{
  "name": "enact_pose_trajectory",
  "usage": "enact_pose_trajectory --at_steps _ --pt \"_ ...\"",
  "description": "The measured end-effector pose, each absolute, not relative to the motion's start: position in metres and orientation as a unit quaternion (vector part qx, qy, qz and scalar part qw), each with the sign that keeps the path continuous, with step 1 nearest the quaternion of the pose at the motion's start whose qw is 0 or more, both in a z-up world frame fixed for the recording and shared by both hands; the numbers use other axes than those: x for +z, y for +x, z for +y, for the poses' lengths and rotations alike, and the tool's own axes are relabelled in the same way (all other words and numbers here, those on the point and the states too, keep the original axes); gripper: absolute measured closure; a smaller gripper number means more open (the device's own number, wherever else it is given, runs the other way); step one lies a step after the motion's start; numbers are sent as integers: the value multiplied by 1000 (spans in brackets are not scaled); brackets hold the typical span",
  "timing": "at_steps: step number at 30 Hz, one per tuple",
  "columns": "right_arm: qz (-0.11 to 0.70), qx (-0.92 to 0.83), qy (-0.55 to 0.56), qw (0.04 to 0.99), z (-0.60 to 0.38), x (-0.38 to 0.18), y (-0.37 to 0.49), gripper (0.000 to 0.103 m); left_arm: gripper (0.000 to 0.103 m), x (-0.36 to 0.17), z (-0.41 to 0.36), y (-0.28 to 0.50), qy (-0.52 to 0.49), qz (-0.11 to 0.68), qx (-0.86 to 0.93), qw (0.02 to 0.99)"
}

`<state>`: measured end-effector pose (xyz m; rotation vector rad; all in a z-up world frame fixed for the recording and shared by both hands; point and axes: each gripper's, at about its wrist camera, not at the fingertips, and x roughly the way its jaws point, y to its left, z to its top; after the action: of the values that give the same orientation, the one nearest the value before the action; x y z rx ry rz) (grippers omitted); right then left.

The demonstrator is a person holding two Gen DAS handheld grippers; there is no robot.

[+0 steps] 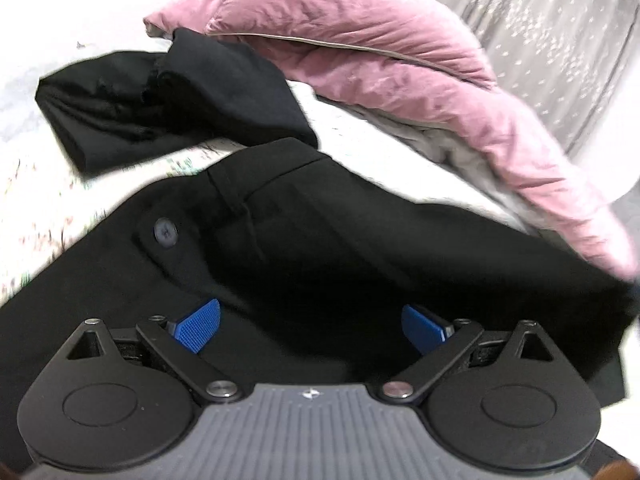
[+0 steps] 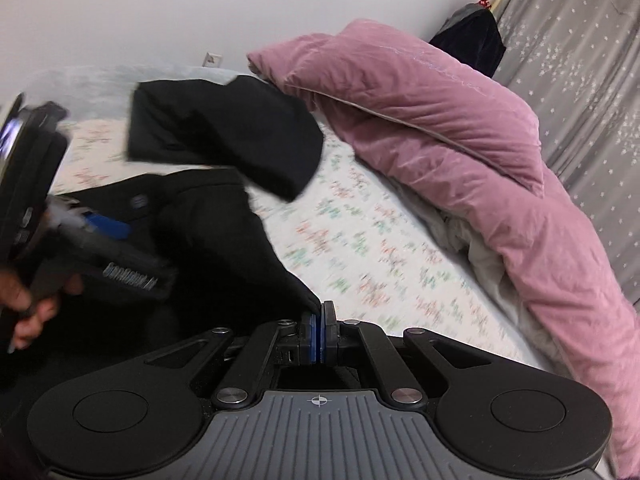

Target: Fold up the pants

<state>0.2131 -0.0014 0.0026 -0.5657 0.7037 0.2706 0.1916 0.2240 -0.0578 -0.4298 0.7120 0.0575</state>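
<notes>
Your left gripper hovers over the black button-waisted dress pants, its blue pads spread wide and gripping nothing; lower it carelessly and you bunch the waistband near the dark round button. Your right gripper is pinched tight on an edge of the pants on the floral bedsheet; that thin bite could slip, or you drag cloth into the folded black garment.

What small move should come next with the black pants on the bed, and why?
Probably close the left gripper on the pants. Its pads are spread wide right over the cloth near the waistband button, gripping nothing, while the right gripper is shut, apparently pinching an edge of the pants. With both ends held, the fold could be carried over.
</notes>
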Motion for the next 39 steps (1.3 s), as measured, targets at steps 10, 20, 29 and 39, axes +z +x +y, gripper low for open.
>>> enact_pose_trajectory --at_steps 10,20,29,39 --pt "390 151 -230 879 11 -75 129 102 0 -44 216 132 -190 362 -2 913" --pt "429 150 -193 870 6 -123 141 95 21 -45 192 163 -163 370 -32 914" --pt "453 111 -65 882 -76 -83 144 54 4 -44 161 184 -95 389 19 916" --pt "443 -70 80 890 -256 -70 139 54 4 -59 116 212 -40 397 86 913"
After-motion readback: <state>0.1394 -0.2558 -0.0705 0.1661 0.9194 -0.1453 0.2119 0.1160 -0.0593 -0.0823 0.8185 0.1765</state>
